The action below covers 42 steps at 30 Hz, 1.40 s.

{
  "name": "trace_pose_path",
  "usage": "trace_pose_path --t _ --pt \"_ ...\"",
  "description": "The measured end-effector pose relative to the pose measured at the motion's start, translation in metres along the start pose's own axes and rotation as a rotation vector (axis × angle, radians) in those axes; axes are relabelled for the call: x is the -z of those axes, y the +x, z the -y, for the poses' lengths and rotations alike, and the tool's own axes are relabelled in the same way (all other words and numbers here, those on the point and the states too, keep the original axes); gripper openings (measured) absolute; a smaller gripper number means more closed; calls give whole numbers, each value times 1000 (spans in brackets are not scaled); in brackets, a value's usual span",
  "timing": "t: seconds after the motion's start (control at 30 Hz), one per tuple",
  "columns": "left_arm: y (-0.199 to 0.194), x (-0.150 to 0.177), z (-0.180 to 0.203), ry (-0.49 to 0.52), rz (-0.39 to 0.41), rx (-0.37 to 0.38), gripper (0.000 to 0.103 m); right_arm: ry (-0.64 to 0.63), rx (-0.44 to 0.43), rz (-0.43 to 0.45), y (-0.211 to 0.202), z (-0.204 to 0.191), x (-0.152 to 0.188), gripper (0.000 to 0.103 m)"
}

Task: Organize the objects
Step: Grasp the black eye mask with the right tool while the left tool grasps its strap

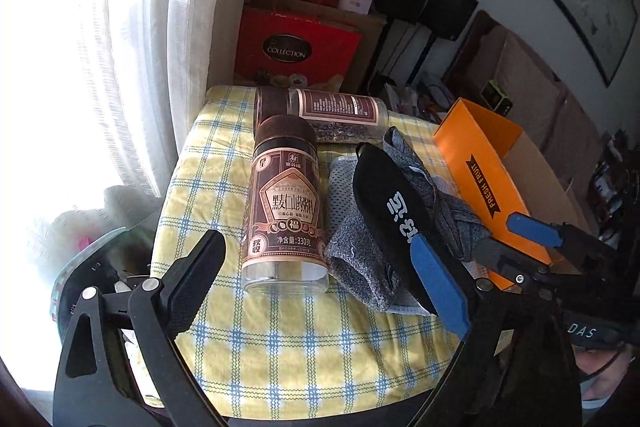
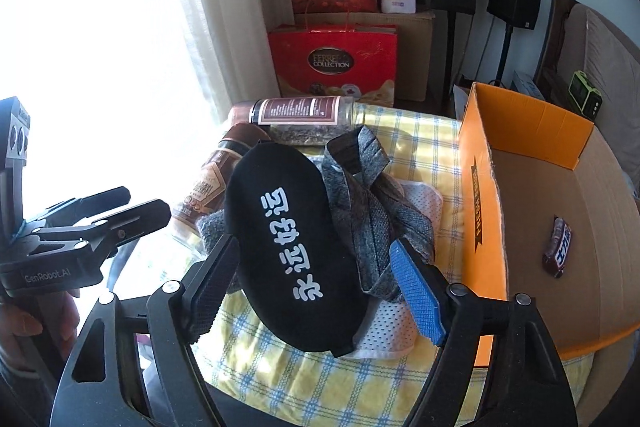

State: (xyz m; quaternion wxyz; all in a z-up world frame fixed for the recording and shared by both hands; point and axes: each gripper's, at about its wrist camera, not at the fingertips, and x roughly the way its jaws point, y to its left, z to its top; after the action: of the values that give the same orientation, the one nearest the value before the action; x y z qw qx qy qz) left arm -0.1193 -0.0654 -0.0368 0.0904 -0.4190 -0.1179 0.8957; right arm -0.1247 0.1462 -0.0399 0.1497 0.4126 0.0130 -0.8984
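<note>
Two grippers face the same heap, but your right gripper [image 2: 316,291] is the nearer one: the black eye mask [image 2: 288,247] lies straight ahead of it, on top of the grey cloth [image 2: 372,211] and just beside the orange box [image 2: 480,195]. Your right fingers stand spread wide, holding nothing, one on each side of the mask's near end. The mask's long axis runs away from you, roughly parallel to the box's near wall, so I judge that closing across its narrow width suits it best. The box sits to the right of the mask, with one wrapped snack bar [image 2: 557,247] on its floor, so a short carry to the right should do.

Your left gripper [image 1: 320,283] is spread open too and grips nothing. It points at the brown-labelled jar [image 1: 286,211], which lies farther from the box than the mask does, beyond the cloth. A second jar [image 1: 320,115] lies crosswise behind it.
</note>
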Motion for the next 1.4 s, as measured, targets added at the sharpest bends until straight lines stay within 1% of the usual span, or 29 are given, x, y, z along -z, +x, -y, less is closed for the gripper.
trace_pose_path --t 0.03,0.13,0.17,0.33,0.43,0.47,0.5,0.53,0.57,0.7,0.83,0.97,1.0,1.03,1.07,1.1,1.17,1.2,1.27,1.33,1.4 --pt "1 0 0 -3 -4 5 90 -5 -3 -9 4 -2 2 78" --pt "5 1 -1 -1 -14 7 79 -12 -15 -36 15 -6 7 73" --pt "6 0 -1 -1 -18 4 78 -15 -17 -44 19 -7 9 71" --pt "14 -7 8 8 -24 29 75 -17 -24 -73 27 -9 20 67" --pt "22 -14 19 29 -27 39 75 -19 -42 -81 27 -10 28 67" --pt "27 -17 23 33 -35 44 73 -21 -46 -85 30 -11 28 67" --pt "33 -19 26 34 -45 48 70 -25 -48 -89 31 -12 31 67" --pt "39 -21 29 34 -61 51 61 -30 -50 -95 32 -13 33 67" --pt "45 -23 30 30 -78 46 56 -35 -50 -101 33 -14 35 66" --pt "64 -27 35 24 -109 35 56 -55 -48 -122 40 -18 42 60" --pt "75 -28 40 33 -123 30 55 -67 -31 -133 48 -19 46 49" --pt "91 -29 38 8 -161 27 55 -73 -18 -125 49 -18 47 47" --pt "93 -28 38 -3 -164 42 54 -75 -11 -120 48 -18 46 45" --pt "93 -28 37 -12 -167 61 51 -76 -8 -115 48 -18 46 39" --pt "93 -28 36 -20 -170 77 42 -73 -15 -113 47 -17 46 32" --pt "93 -28 35 -25 -173 87 37 -68 -26 -114 47 -16 45 30" --pt "89 -28 37 -21 -160 78 25 -64 -28 -115 49 -15 45 30" --pt "86 -28 39 -15 -149 75 22 -61 -31 -113 48 -14 45 29" --pt "79 -30 43 -9 -133 77 15 -53 -42 -109 47 -13 44 24" --pt "71 -32 47 0 -121 92 9 -47 -58 -107 44 -13 44 18" --pt "63 -35 53 7 -111 112 6 -50 -61 -104 42 -14 44 15"
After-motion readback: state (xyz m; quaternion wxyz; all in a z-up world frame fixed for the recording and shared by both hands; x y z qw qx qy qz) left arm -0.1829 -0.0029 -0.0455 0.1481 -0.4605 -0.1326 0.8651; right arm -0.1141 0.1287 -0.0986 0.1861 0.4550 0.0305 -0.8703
